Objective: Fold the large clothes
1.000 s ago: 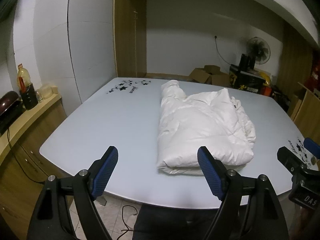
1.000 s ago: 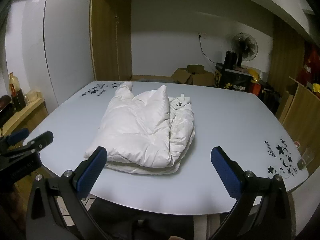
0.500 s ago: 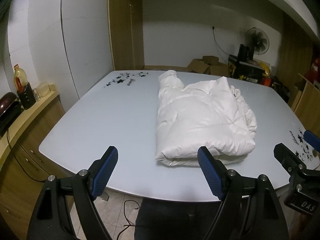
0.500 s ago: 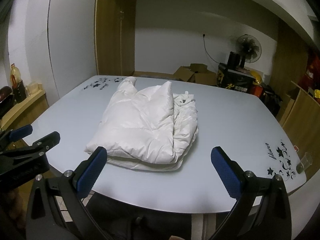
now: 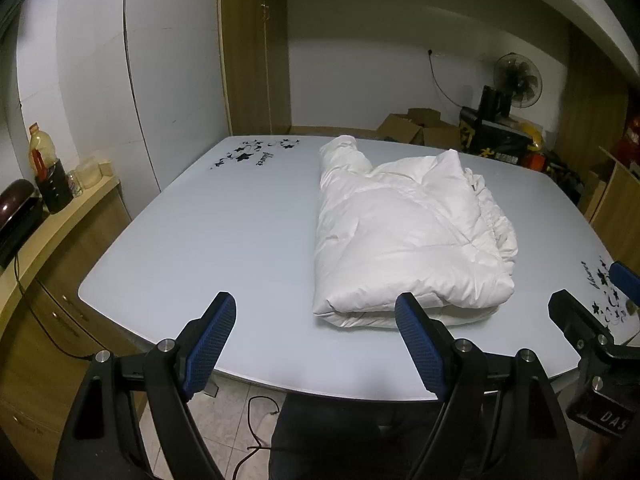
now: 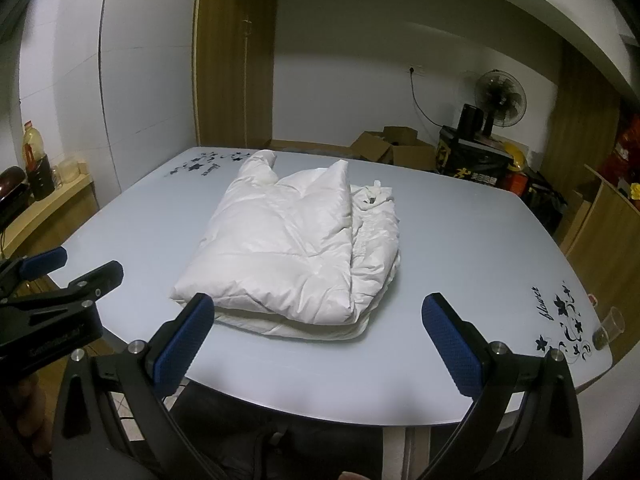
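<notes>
Left wrist view: one white padded garment [image 5: 404, 236] folded into a thick bundle, mid-right on the bench [image 5: 224, 232]; left hand-held gripper [image 5: 316, 340] spread, empty, at the near edge. Right wrist view: same single garment, folding seemingly done; right hand-held gripper [image 6: 320, 340] spread, empty; one plastic cup [image 6: 610, 326] far right.

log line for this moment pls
white padded jacket: folded, lying on table | left claw: open, empty, short of jacket | right claw: open, empty
</notes>
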Demonstrator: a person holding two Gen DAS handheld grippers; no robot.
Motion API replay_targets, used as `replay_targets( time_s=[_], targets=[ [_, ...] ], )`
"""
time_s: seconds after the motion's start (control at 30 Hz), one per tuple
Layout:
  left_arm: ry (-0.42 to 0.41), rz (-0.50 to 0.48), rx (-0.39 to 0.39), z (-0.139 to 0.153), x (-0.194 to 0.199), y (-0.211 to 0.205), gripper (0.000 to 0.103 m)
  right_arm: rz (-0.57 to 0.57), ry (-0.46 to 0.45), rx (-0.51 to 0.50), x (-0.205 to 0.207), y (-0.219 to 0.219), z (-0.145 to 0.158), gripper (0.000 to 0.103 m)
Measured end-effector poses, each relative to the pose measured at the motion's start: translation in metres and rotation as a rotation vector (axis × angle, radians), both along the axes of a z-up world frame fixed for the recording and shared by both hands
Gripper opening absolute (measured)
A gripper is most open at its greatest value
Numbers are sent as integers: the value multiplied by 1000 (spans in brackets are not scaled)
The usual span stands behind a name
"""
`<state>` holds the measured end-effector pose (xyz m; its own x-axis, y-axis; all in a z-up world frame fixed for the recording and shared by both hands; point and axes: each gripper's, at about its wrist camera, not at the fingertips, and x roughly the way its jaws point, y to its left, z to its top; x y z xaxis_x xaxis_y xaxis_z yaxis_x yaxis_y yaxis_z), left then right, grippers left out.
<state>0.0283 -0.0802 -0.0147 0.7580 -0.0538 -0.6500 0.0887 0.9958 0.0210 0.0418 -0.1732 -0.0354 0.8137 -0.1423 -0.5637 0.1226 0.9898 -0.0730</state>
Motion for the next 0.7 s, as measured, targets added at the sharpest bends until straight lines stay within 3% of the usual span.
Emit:
replay_targets(
  time_s=[0.7],
  targets=[
    [9,12,-5,-2,-2,-1,82,0,3,-2,1,5,-1,103]
  ],
)
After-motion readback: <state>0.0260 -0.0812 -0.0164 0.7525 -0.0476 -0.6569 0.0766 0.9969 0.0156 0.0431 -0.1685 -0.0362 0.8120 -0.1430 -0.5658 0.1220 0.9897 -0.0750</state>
